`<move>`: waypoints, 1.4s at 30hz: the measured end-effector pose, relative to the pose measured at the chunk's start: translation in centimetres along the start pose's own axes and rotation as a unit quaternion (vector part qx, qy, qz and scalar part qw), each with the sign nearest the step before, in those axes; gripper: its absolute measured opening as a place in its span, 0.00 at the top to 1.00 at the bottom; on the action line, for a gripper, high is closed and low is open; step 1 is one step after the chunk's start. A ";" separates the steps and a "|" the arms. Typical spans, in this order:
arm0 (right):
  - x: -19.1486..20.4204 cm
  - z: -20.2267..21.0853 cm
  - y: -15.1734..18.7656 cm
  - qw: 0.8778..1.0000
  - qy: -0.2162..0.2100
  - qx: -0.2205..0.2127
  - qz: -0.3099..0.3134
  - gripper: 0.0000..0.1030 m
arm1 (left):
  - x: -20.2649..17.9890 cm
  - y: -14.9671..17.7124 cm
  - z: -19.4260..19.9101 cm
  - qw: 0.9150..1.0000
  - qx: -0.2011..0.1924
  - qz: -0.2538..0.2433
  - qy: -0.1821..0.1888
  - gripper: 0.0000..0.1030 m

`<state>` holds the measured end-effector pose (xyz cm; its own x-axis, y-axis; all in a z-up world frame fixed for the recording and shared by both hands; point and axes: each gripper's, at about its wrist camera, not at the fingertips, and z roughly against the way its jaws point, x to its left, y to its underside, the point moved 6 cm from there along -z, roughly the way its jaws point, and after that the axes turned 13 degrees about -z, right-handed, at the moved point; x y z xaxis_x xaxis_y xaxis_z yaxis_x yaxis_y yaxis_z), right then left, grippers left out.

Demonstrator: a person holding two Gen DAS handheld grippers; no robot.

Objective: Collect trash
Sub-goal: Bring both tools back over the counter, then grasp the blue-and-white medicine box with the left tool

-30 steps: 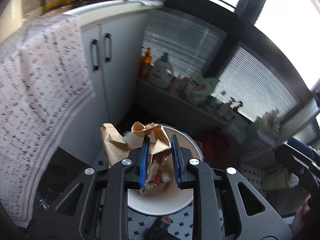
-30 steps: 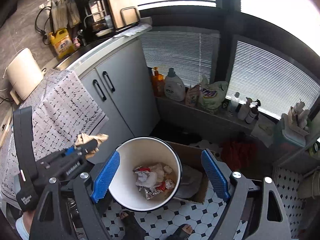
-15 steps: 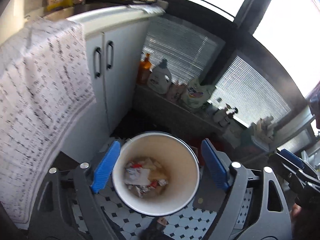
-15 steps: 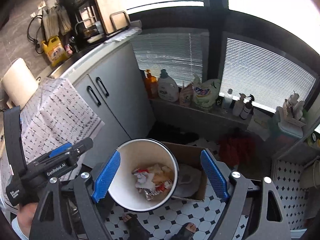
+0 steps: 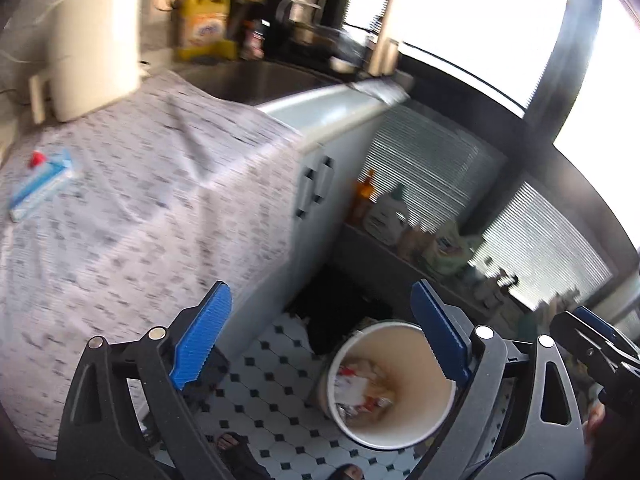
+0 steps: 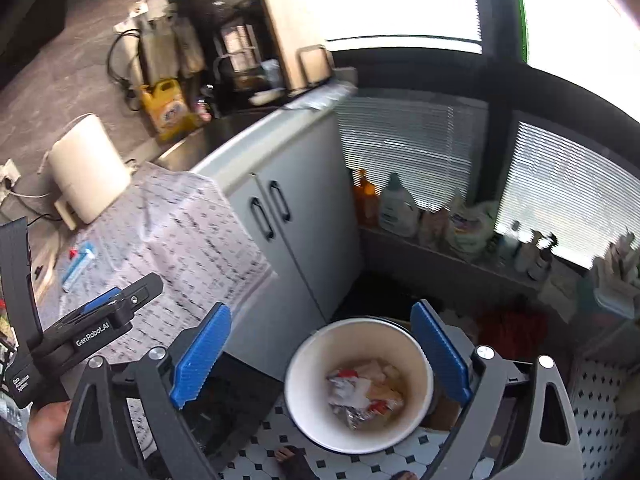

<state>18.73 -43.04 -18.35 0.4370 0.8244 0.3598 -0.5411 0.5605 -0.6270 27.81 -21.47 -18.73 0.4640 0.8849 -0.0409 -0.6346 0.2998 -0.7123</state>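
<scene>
White round bin stands on the black-and-white tiled floor, at the foot of the grey cabinet. Crumpled trash lies at its bottom: paper, foil and red-printed wrappers.

Left hand-held gripper: blue pads wide apart and opening further, nothing between them; the bin shows below and to the right of the gap. Right hand-held gripper: blue pads likewise wide apart and opening, nothing held; the bin lies below it, partly behind the right pad.

Each gripper appears at the edge of the other's view. A hand grips the left one's handle at the lower left of the right wrist view.

Patterned cloth covers the table beside the cabinet. On it lies a blue-and-white packet with a red piece at one end; a white cylindrical appliance stands at the far edge. Yellow jug stands behind the sink.

Bottles line the low shelf under the blinds. Left wrist view is blurred
</scene>
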 end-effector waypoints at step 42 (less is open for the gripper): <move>30.6 -11.3 2.5 0.994 -0.062 0.026 0.084 0.08 | 32.6 -3.0 0.4 0.994 -0.018 0.067 -0.090 0.08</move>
<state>38.90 -17.35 -16.75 0.2474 0.9080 0.3381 -0.6372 0.4154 -0.6492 44.56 6.61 -17.62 0.2572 0.9662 -0.0141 -0.6589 0.1647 -0.7340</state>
